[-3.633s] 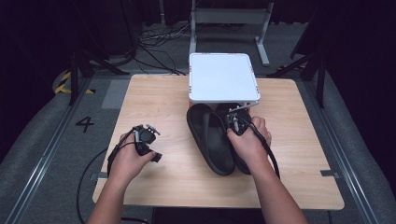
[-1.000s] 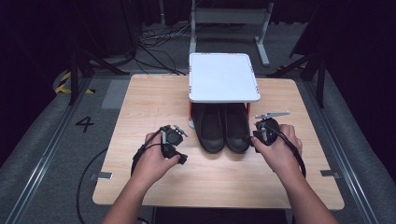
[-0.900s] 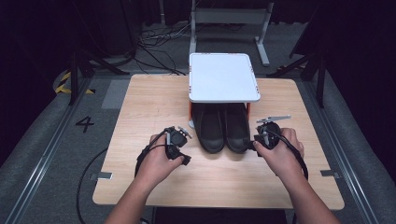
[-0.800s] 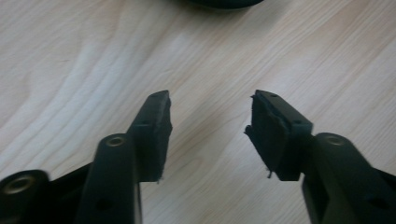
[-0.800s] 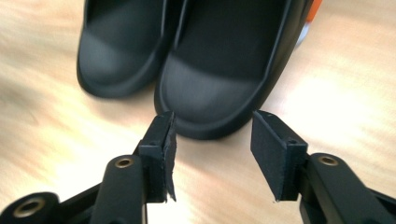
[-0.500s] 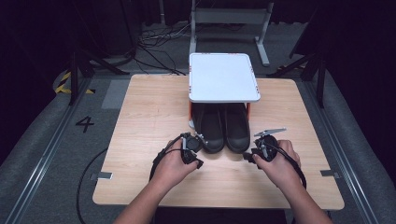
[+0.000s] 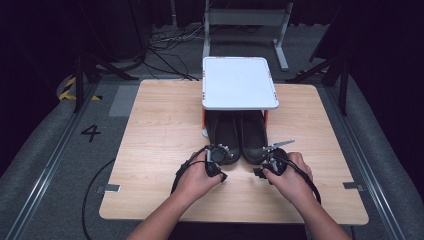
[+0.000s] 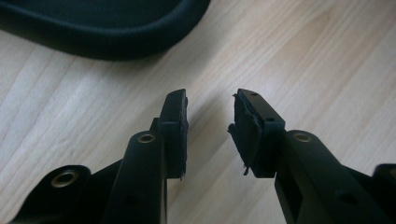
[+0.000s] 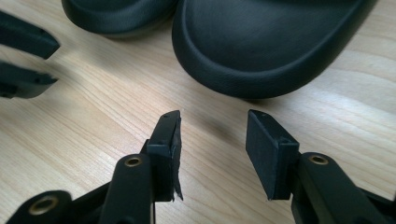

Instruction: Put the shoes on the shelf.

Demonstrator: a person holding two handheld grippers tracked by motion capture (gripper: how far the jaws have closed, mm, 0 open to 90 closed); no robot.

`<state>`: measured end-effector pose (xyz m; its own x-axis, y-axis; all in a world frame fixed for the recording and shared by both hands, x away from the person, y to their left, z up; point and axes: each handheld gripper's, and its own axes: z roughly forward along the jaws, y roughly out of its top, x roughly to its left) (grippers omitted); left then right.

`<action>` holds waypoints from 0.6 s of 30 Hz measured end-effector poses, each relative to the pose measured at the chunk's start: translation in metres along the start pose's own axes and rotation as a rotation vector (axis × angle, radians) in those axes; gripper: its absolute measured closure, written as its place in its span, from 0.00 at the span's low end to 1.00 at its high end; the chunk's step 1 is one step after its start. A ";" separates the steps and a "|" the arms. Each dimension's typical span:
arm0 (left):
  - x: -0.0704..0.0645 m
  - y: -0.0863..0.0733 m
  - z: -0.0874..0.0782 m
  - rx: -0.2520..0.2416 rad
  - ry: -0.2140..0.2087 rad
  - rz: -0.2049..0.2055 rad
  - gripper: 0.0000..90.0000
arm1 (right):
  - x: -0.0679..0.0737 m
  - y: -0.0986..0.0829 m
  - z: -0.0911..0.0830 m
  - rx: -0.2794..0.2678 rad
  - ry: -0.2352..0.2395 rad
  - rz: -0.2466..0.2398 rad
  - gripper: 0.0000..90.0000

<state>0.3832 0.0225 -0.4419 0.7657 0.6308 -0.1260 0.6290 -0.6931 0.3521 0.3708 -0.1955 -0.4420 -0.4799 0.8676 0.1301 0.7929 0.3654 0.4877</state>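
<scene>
Fingers of both grippers gape empty over the wooden table (image 7: 150, 140), near the black slippers (image 7: 240, 137).

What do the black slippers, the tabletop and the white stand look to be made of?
The pair of black slippers: probably moulded foam or rubber, matte, with a finely textured, rounded seamless edge. The light wooden tabletop: wood or wood-look laminate, with straight grain lines and a soft sheen in the right gripper view. The white flat-topped stand: smooth, likely plastic or painted board; too far off to settle.
</scene>
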 end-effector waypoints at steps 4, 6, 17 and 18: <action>-0.004 0.010 0.009 0.003 -0.001 -0.010 0.72 | -0.004 0.002 0.006 0.018 -0.011 0.010 0.65; -0.006 0.014 0.011 0.006 0.015 -0.019 0.74 | -0.006 0.003 0.006 0.017 -0.014 0.015 0.70; -0.006 0.029 0.015 0.033 0.075 -0.087 0.88 | -0.009 0.015 0.013 0.057 -0.029 0.030 0.87; -0.005 0.029 0.015 0.030 0.088 -0.089 0.88 | -0.009 0.017 0.015 0.058 -0.031 0.027 0.87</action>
<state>0.3995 -0.0063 -0.4445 0.6929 0.7174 -0.0729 0.6985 -0.6426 0.3149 0.3941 -0.1926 -0.4478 -0.4468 0.8872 0.1155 0.8264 0.3598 0.4331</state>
